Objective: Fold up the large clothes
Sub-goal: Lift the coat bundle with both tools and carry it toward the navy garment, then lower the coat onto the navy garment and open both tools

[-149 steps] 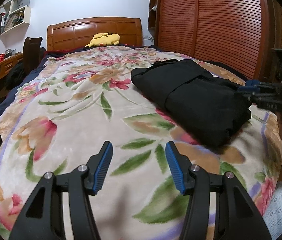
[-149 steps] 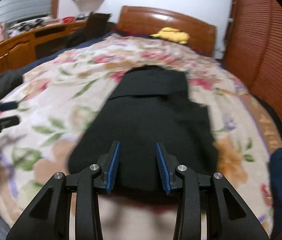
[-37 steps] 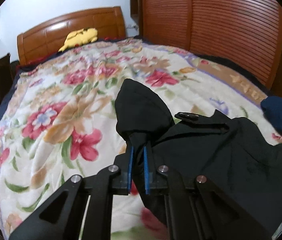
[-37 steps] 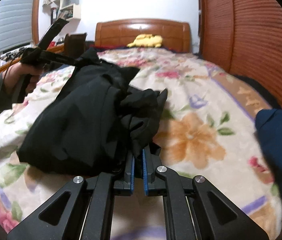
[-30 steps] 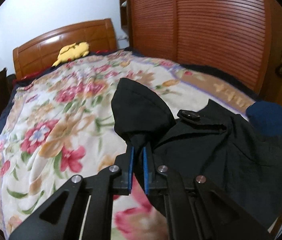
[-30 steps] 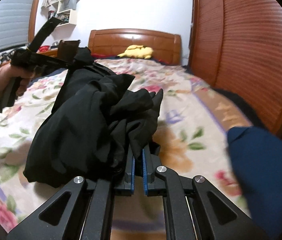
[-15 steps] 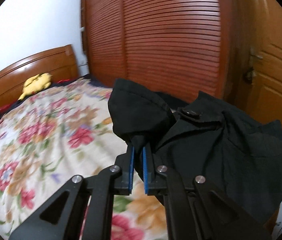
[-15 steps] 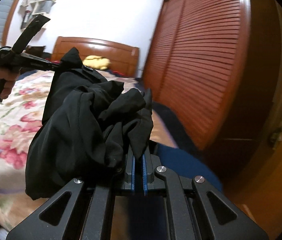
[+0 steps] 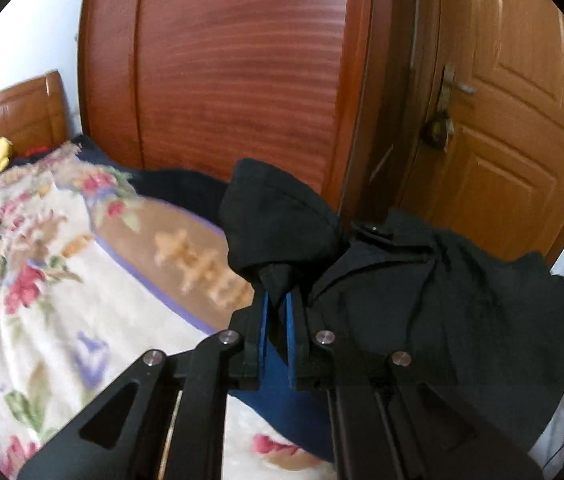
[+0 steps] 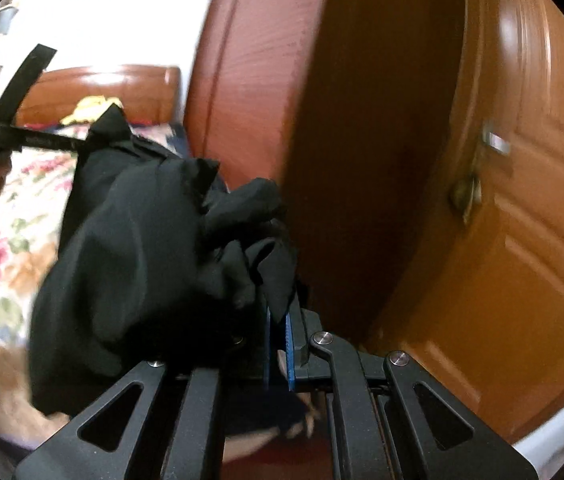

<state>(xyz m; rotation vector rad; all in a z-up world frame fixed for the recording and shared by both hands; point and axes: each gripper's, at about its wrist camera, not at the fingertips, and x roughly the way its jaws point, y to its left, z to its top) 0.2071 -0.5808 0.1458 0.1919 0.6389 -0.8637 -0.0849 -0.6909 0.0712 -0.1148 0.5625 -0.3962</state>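
We hold the black garment [image 9: 442, 300] bunched in the air beside the bed's [image 9: 42, 280] edge, both jaws clamped on it; we should keep both pinches firm and its hem clear.

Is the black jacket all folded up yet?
Not yet. Done: both grippers have picked it up. Now: the left gripper and right gripper are shut on the black jacket, bunched above the floral bedspread. Left: spreading and folding it.

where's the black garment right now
The black garment hangs off the bed, pinched between the left gripper and the right gripper, over the floral blanket's edge near the wooden door.
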